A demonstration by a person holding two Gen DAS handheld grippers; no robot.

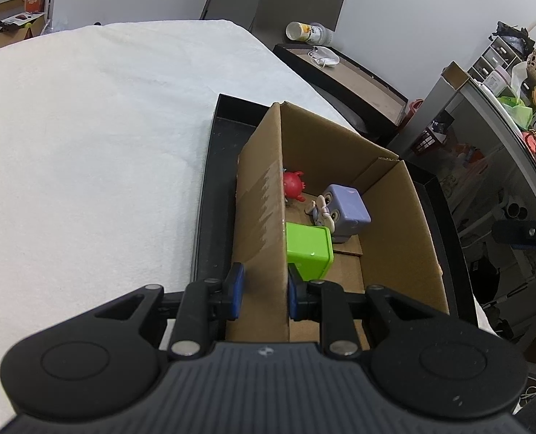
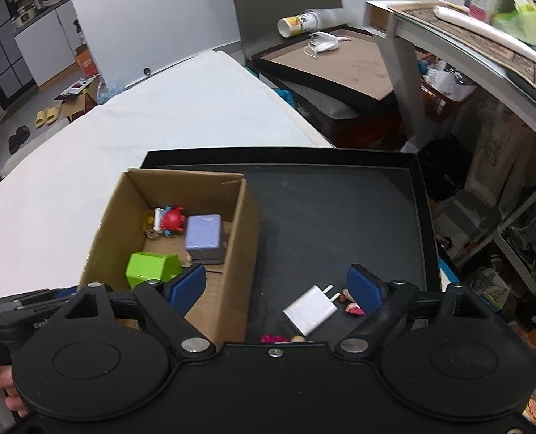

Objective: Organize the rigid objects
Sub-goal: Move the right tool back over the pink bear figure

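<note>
A cardboard box (image 1: 340, 166) stands in a black tray (image 1: 213, 166) on the white-covered table. My left gripper (image 1: 264, 289) is shut on the box's near left wall, one blue pad on each side. Inside lie a green cube (image 1: 307, 249), a purple cube (image 1: 347, 209), a red crab toy (image 1: 292, 185) and a small grey figure (image 1: 320, 213). My right gripper (image 2: 275, 285) hangs open above the tray (image 2: 340, 209), its left finger over the box's (image 2: 239, 260) right wall. A white charger (image 2: 311, 309) lies on the tray between its fingers, untouched.
Small pink pieces (image 2: 353, 307) lie by the charger near the tray's front. White cloth (image 1: 87, 144) covers the table to the left. Behind stand a flat tray with a cup (image 2: 298, 21) and mask, and a cluttered shelf (image 2: 485, 18) to the right.
</note>
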